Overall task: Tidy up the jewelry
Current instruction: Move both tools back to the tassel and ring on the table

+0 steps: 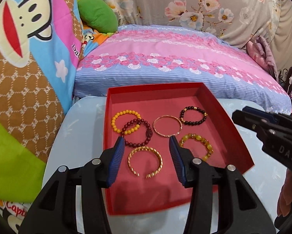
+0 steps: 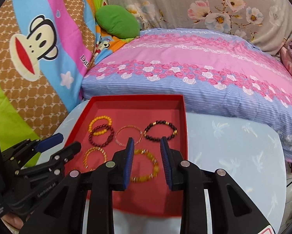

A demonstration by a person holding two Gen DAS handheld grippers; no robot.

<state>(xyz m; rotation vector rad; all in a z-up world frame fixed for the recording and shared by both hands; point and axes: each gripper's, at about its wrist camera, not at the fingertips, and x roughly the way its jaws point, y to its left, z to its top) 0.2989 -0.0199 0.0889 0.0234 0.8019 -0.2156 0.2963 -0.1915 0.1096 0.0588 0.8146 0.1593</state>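
Note:
A red tray (image 1: 224, 117) (image 2: 185, 120) on a pale blue table holds several bracelets: yellow beads (image 1: 114, 120), dark red beads (image 1: 148, 132), a thin gold bangle (image 1: 167, 126), black beads (image 1: 192, 115), yellow-green stones (image 1: 206, 146) (image 2: 155, 163) and an open gold cuff (image 1: 146, 161) (image 2: 87, 156). My left gripper (image 1: 147, 142) is open and empty above the cuff. My right gripper (image 2: 147, 143) is open and empty above the yellow-green stones. Each gripper shows at the edge of the other's view, the right (image 1: 263, 128) and the left (image 2: 54, 150).
The pale blue table (image 2: 233, 146) stands against a pink and blue flowered pillow (image 1: 175, 62). A cartoon monkey quilt (image 1: 28, 48) and a green cushion (image 1: 97, 15) lie to the left. A grey flowered cloth (image 1: 204, 5) hangs behind.

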